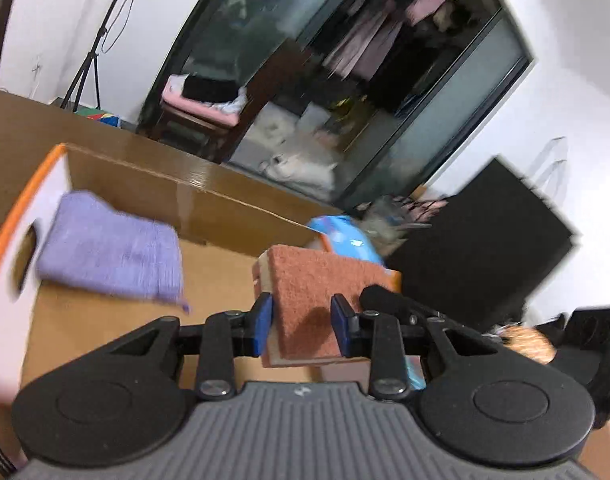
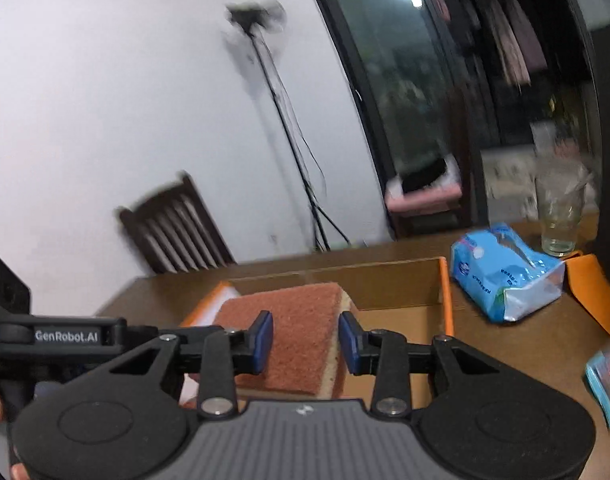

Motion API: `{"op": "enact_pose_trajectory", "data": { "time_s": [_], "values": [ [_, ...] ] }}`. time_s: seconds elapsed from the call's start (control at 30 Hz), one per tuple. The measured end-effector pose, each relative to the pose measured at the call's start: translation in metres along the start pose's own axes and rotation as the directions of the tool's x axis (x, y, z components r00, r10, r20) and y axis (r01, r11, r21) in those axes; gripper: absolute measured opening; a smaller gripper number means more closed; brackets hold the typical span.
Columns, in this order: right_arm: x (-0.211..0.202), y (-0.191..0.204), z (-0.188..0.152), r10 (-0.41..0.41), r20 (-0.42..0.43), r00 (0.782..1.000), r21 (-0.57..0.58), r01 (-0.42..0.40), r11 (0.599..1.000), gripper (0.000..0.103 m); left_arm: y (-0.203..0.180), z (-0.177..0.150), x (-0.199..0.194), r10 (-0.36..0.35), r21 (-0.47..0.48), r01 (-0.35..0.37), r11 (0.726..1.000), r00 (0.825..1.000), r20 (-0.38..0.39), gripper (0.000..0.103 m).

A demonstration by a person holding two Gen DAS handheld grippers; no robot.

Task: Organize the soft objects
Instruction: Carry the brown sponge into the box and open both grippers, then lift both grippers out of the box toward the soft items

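Note:
A sponge [image 1: 305, 292] with a brown scouring face and a yellow base hangs tilted over an open cardboard box [image 1: 145, 184] with orange rims. My left gripper [image 1: 303, 328] is shut on it, its blue pads pressing the sponge. In the right wrist view my right gripper [image 2: 305, 340] is shut on a sponge [image 2: 301, 320] that looks the same, above the box [image 2: 447, 292]. The left gripper's body [image 2: 65, 338] reaches in from the left, close beside it. A folded purple towel [image 1: 113, 248] lies in the box's left end.
A blue tissue pack [image 2: 501, 276] lies on the wooden table [image 2: 525, 352] right of the box, with a glass [image 2: 561, 216] behind it and another blue pack [image 2: 609, 380] at the right edge. A chair [image 2: 177, 232] and a tripod [image 2: 297, 152] stand behind the table.

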State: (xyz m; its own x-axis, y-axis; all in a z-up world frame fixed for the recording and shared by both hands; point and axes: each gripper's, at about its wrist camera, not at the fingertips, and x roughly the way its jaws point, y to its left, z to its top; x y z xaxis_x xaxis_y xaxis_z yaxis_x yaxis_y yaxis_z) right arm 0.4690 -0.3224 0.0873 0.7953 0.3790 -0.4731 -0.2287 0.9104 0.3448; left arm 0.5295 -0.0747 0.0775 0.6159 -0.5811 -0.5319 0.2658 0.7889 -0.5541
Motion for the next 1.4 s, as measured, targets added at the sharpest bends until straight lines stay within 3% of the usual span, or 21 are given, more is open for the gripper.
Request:
{"op": "enact_pose_trajectory", "data": {
  "time_s": [0.1,0.27,0.37,0.43,0.53,0.63,0.77,0.93,1.17,1.3,1.4],
  "values": [
    [0.05,-0.026,0.02,-0.067,-0.064,0.996,0.031,0.069,0.997,0.035,0.011,0.023,0.055,0.026,-0.04,-0.029,0.999,0.997,-0.078,0.032],
    [0.104,-0.039,0.025,-0.228,-0.091,0.969,0.0,0.229,0.973,0.038,0.026,0.036,0.121,0.091,-0.062,-0.1,0.993,0.988,-0.126,0.035],
    [0.115,-0.035,0.022,-0.278,-0.089,0.957,-0.058,0.273,0.96,0.035,0.034,0.037,0.128,0.118,-0.075,-0.127,0.989,0.986,-0.12,0.035],
    [0.112,-0.032,0.024,-0.268,-0.073,0.961,-0.076,0.262,0.962,0.04,0.036,0.04,0.123,0.121,-0.058,-0.128,0.99,0.987,-0.109,0.038],
    [0.098,-0.025,0.028,-0.262,-0.063,0.963,-0.111,0.254,0.961,0.049,0.026,0.043,0.095,0.151,0.018,-0.15,0.988,0.986,-0.068,0.043],
    [0.072,-0.014,0.037,-0.267,-0.034,0.963,-0.159,0.259,0.953,0.051,0.007,0.044,0.052,0.189,0.138,-0.186,0.973,0.982,-0.009,0.052],
    [0.02,0.002,0.047,-0.258,0.007,0.966,-0.204,0.254,0.946,0.059,-0.017,0.035,-0.021,0.241,0.282,-0.263,0.923,0.964,0.11,0.066],
    [-0.064,0.032,0.047,-0.252,0.085,0.964,-0.271,0.266,0.925,0.075,-0.04,0.014,-0.106,0.28,0.352,-0.357,0.865,0.927,0.249,0.079],
    [-0.151,0.07,0.016,-0.207,0.172,0.963,-0.325,0.254,0.911,0.078,-0.059,-0.041,-0.189,0.282,0.373,-0.408,0.834,0.894,0.347,0.084],
    [-0.187,0.081,-0.021,-0.161,0.206,0.965,-0.312,0.22,0.924,0.079,-0.068,-0.092,-0.226,0.245,0.397,-0.41,0.821,0.881,0.404,0.096],
    [-0.211,0.085,-0.059,-0.12,0.216,0.969,-0.299,0.183,0.936,0.082,-0.067,-0.137,-0.244,0.24,0.416,-0.426,0.803,0.871,0.43,0.097]
  ]
}}
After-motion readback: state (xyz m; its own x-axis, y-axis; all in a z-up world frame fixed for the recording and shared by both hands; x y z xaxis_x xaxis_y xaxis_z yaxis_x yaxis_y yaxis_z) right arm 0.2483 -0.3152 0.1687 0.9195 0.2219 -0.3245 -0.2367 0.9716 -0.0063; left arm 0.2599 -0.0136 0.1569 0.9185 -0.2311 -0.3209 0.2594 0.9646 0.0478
